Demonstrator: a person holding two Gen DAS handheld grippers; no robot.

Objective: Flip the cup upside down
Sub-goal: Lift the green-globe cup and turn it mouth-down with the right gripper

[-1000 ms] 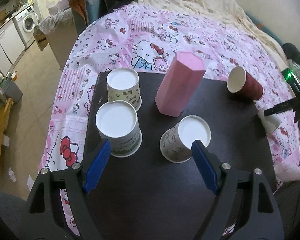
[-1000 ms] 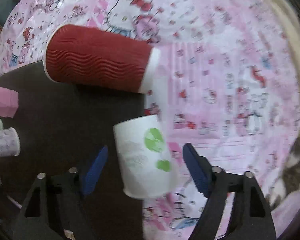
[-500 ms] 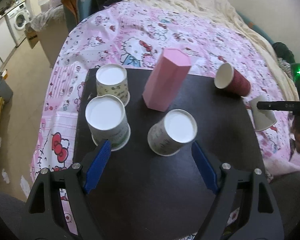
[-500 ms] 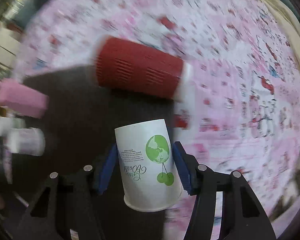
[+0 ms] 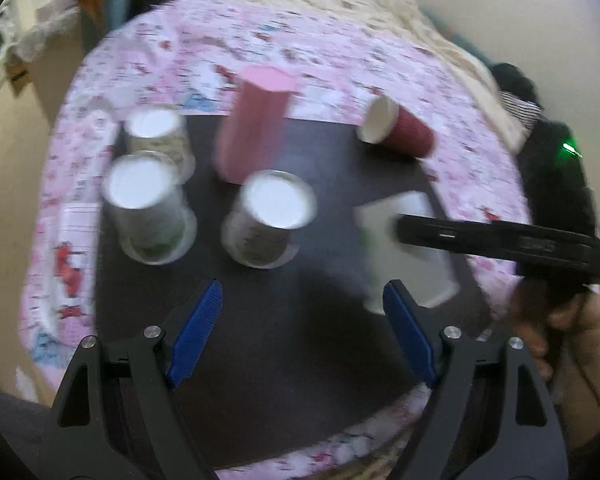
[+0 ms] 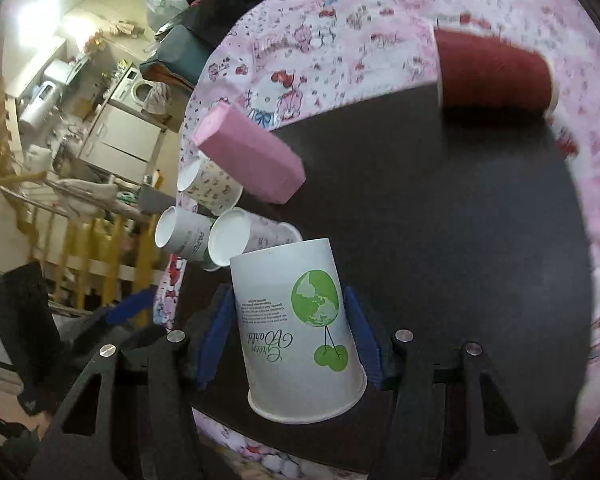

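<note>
My right gripper (image 6: 290, 336) is shut on a white paper cup with a green globe print (image 6: 300, 328). The cup's base points away from the camera and its rim toward it, over the dark table (image 6: 440, 240). In the left wrist view the same cup (image 5: 404, 252) shows blurred at the right, with the right gripper's black finger (image 5: 480, 236) across it. My left gripper (image 5: 302, 320) is open and empty above the table's near part (image 5: 280, 340). A red ribbed cup (image 6: 492, 74) lies on its side at the far edge; it also shows in the left wrist view (image 5: 400, 132).
Three white cups stand upside down at the table's left (image 5: 144, 200) (image 5: 156, 136) (image 5: 268, 216). A tall pink box (image 5: 256, 124) stands behind them. The table sits on a pink Hello Kitty bedspread (image 5: 300, 52). A kitchen area (image 6: 80, 100) lies beyond.
My right gripper has carried the white cup from the table's right edge inward over the table and turned. My left gripper has pulled back and swung; its view is now blurred.
</note>
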